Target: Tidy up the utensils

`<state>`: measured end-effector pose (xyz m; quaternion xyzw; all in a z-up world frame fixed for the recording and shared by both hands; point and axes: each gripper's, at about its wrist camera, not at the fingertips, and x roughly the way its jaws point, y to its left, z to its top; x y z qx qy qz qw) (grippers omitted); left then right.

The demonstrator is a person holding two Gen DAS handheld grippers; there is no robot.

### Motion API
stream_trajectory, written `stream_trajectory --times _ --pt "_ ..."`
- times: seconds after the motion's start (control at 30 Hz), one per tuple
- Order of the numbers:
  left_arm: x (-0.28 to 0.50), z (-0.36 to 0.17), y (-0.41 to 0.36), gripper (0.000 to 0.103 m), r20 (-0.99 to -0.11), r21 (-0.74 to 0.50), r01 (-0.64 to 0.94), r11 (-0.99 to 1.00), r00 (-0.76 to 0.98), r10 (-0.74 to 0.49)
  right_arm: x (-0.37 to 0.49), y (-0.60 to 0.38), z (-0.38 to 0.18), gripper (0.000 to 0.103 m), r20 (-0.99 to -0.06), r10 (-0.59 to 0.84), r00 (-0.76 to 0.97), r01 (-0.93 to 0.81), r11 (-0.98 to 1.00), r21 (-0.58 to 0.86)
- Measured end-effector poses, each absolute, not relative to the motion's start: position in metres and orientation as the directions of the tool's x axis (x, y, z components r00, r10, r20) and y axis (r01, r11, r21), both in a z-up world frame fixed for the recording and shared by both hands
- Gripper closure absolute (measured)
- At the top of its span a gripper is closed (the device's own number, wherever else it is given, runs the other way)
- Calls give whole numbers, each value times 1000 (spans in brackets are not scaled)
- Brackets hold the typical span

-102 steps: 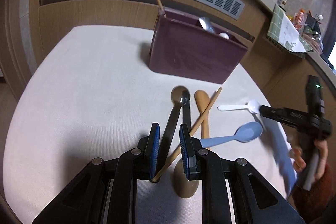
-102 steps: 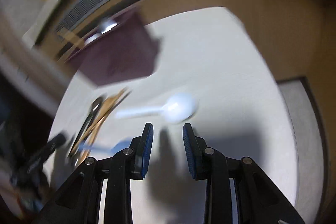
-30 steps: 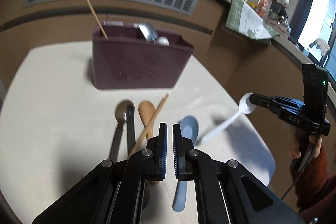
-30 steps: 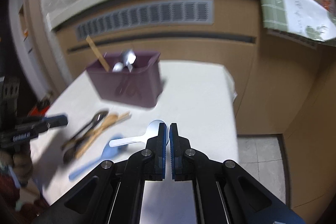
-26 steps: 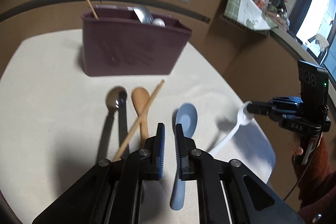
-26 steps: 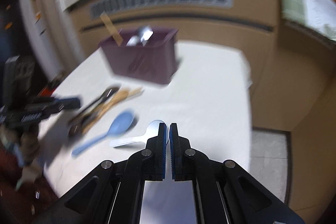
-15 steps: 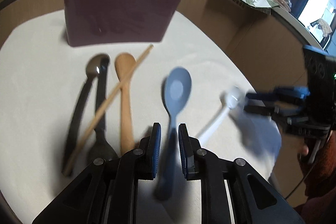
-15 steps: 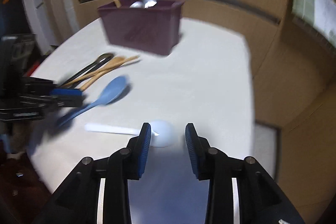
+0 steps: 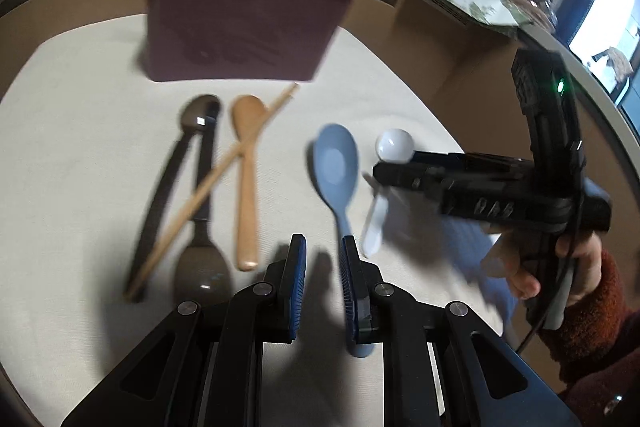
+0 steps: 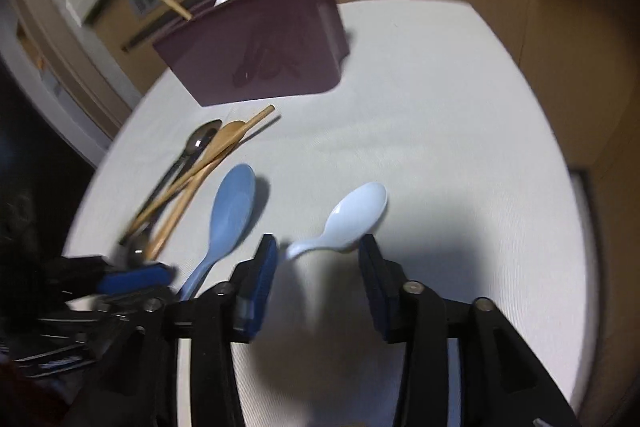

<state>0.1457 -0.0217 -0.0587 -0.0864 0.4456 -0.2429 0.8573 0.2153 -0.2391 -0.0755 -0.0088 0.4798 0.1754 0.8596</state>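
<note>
Down at lower centre, right gripper [image 10: 316,259] fingers have just spread, nothing pinched; white spoon [image 10: 352,213] looks light, slick plastic, so grab its handle.

At the bottom of the frame the left claw [image 9: 322,255] stands parted; the blue spoon's [image 9: 335,167] handle seems to run under its right pad, on the tabletop [image 9: 80,155].

No readable text — no labels, brands, numbers, signs in either view.
</note>
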Motion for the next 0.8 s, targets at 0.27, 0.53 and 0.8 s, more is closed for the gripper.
stream_trajectory --times 0.27,0.53,0.8 --pt "149 -52 -1 84 -702 -369 299 880 531 -475 214 -215 -81 40 -840 152 521 -298 955 -13" --pt "148 -50 7 83 -705 -368 274 889 542 -459 181 -240 -73 44 -856 198 478 -446 894 -42" --pt "149 -53 -6 83 -716 -371 285 884 518 -468 183 -276 -75 47 -843 104 528 -220 975 -18"
